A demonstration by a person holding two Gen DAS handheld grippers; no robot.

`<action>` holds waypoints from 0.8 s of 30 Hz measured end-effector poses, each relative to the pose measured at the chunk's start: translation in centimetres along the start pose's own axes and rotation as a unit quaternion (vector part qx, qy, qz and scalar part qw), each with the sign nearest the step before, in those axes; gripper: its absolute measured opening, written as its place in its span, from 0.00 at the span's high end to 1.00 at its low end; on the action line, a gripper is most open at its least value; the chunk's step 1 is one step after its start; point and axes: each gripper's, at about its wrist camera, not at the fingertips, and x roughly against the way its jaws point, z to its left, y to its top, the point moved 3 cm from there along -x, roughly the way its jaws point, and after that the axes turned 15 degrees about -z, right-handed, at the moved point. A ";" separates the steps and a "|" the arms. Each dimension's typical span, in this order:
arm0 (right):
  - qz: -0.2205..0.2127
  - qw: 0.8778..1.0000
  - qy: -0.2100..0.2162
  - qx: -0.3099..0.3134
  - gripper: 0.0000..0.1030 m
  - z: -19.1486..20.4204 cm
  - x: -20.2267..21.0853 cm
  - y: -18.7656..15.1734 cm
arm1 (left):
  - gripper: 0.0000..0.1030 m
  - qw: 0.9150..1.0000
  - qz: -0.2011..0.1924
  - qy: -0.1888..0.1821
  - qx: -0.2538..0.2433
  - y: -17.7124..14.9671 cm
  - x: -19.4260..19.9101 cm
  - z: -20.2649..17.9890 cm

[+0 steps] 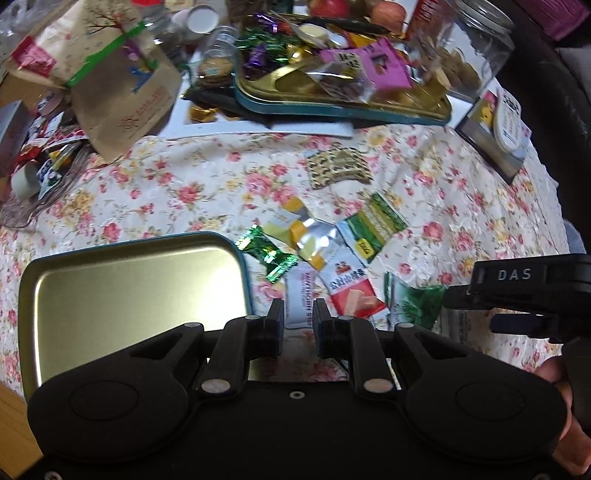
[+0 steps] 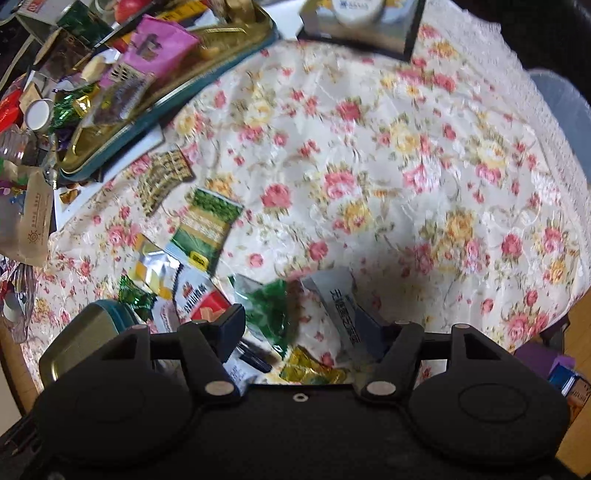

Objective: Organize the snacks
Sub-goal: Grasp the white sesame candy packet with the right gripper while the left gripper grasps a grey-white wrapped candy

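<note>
Above the flowered desk [image 2: 369, 155], your right gripper [image 2: 301, 328] spreads its jaws wide over a green packet [image 2: 267, 314], gripping nothing. Your left gripper [image 1: 298, 319] keeps its jaws narrowly parted and empty over a white sachet [image 1: 298, 291], beside the open tin [image 1: 133, 295]. Loose snacks [image 1: 332, 240] lie scattered beyond.

Dim warm indoor light, motion blur thruout, fisheye bending at edges, glare on tin lid [image 1: 129, 291].

Floral tablecloth [image 2: 369, 147]; brown paper bag [image 1: 122, 92]; red apples [image 1: 384, 13]
</note>
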 end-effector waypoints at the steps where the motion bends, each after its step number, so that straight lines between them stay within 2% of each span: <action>1: 0.006 1.000 0.000 -0.004 0.33 -0.4 -0.3 -0.1 | 0.75 1.000 0.004 -0.004 -0.003 0.0 -0.1 -0.3; 5: 0.004 1.000 -0.011 0.005 0.33 -1.5 -0.8 -0.2 | 0.75 1.000 0.017 -0.011 -0.003 0.0 -0.6 -1.2; 11: -0.043 0.994 -0.027 0.096 0.33 -1.8 -1.5 -0.7 | 0.75 0.999 0.039 -0.008 -0.020 -0.4 -1.7 -2.3; 17: -0.034 0.993 0.006 0.109 0.34 -1.7 -2.2 -1.8 | 0.75 0.997 0.063 -0.009 -0.037 -1.3 -2.9 -3.0; 22: -0.034 0.992 -0.001 0.120 0.52 -1.5 -3.1 -2.6 | 0.76 0.995 0.079 -0.021 -0.062 -2.4 -3.6 -3.1; 24: -0.026 0.992 0.001 0.121 0.56 -1.5 -3.5 -2.8 | 0.76 0.993 0.083 -0.028 -0.077 -2.9 -3.8 -3.3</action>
